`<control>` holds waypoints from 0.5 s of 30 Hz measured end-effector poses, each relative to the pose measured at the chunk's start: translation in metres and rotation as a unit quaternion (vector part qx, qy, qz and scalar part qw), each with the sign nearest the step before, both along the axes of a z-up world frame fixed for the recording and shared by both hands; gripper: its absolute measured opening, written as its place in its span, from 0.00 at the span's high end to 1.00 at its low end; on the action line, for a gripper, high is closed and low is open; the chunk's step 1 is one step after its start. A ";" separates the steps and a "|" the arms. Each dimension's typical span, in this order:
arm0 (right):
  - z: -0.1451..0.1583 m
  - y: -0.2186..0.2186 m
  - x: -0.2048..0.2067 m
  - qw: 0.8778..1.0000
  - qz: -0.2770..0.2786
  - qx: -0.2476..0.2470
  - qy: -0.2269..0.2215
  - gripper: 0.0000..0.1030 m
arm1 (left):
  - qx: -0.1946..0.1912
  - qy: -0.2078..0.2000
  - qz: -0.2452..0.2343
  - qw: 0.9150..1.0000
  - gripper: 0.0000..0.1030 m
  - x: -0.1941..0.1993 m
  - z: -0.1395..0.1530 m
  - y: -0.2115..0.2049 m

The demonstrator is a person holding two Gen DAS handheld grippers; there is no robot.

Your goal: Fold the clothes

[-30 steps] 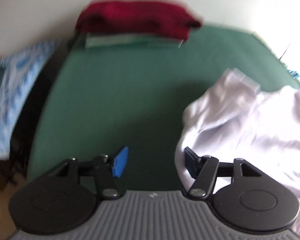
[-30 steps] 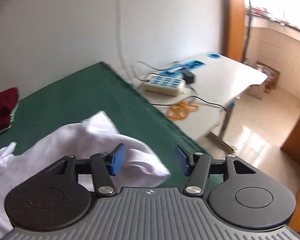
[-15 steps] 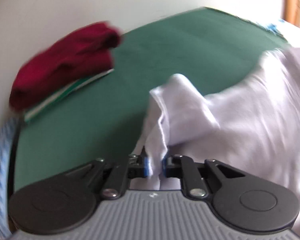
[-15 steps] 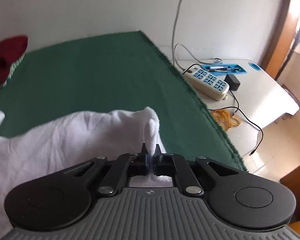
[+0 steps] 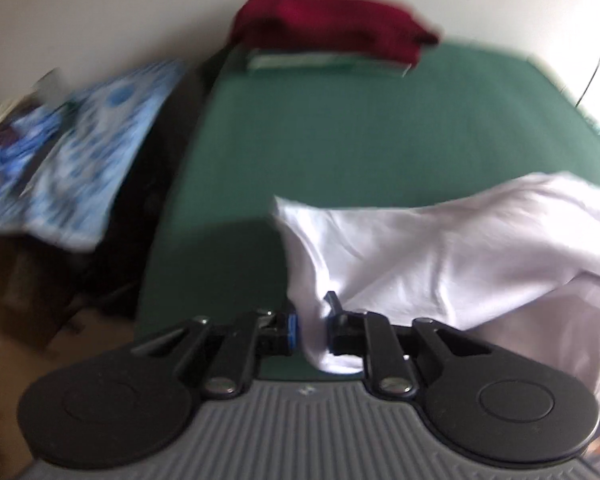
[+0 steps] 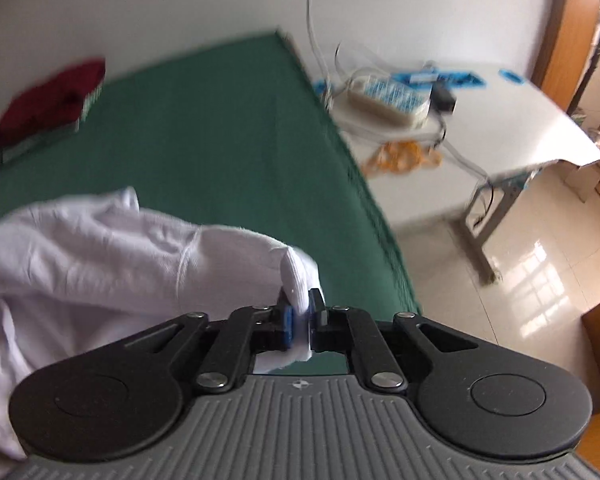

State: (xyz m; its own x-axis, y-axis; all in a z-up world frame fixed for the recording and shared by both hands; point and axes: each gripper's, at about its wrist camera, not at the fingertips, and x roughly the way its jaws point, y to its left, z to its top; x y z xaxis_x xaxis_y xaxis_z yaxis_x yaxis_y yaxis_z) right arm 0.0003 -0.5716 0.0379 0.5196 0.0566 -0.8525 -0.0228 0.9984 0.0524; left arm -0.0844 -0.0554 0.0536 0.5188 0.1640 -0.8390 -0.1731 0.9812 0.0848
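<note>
Green table [image 5: 380, 128], white garment [image 5: 440, 248] blurred, cropped.

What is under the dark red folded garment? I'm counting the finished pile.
Under the dark red garment lies one green-and-white folded item, on the green cloth. Anything beneath that is hidden.

white garment [image 5: 440, 248]: one
dark red folded garment [image 5: 332, 28]: one, on a green-and-white folded item [image 5: 300, 62], also one
blue patterned cloth [image 5: 88, 160]: one
green cover [image 6: 204, 128]: one
white desk [image 6: 532, 120]: one
power strip [image 6: 388, 100]: one
orange cord bundle [image 6: 404, 156]: one
gripper: two, left gripper [image 5: 312, 326] and right gripper [image 6: 300, 326]
</note>
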 end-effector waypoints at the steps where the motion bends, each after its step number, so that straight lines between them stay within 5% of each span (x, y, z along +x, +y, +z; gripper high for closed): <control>1: -0.009 0.000 -0.003 0.999 0.018 -0.015 0.024 0.89 | 0.011 -0.003 0.002 1.000 0.82 -0.003 0.000 -0.005; 3: -0.003 -0.002 -0.005 1.000 0.015 -0.023 -0.002 0.78 | 0.033 -0.017 -0.003 0.999 0.75 -0.006 0.003 -0.020; 6: 0.018 0.008 0.007 0.996 0.038 0.043 -0.063 0.46 | 0.079 -0.050 -0.056 0.994 0.09 -0.003 0.017 -0.045; 7: 0.025 0.014 0.012 0.993 0.056 0.066 -0.080 0.39 | 0.097 -0.059 -0.064 0.991 0.04 -0.004 0.021 -0.048; 9: 0.031 0.043 0.012 0.988 0.128 0.031 -0.077 0.38 | 0.121 -0.065 -0.070 0.988 0.11 -0.008 0.028 -0.049; 12: 0.034 0.056 -0.009 0.972 0.197 0.019 -0.130 0.29 | 0.099 -0.070 -0.064 0.991 0.21 -0.002 0.030 -0.032; 15: 0.010 0.066 0.006 0.973 0.204 -0.026 -0.110 0.31 | 0.073 -0.076 -0.104 0.989 0.11 0.017 0.021 -0.039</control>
State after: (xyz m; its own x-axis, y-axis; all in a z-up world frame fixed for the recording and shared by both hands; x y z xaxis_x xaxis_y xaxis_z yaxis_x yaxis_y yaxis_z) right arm 0.0065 -0.5060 0.0478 0.6331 0.2551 -0.7309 -0.4218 0.9054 -0.0493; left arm -0.0671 -0.0940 0.0745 0.6724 0.1541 -0.7240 0.0095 0.9762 0.2166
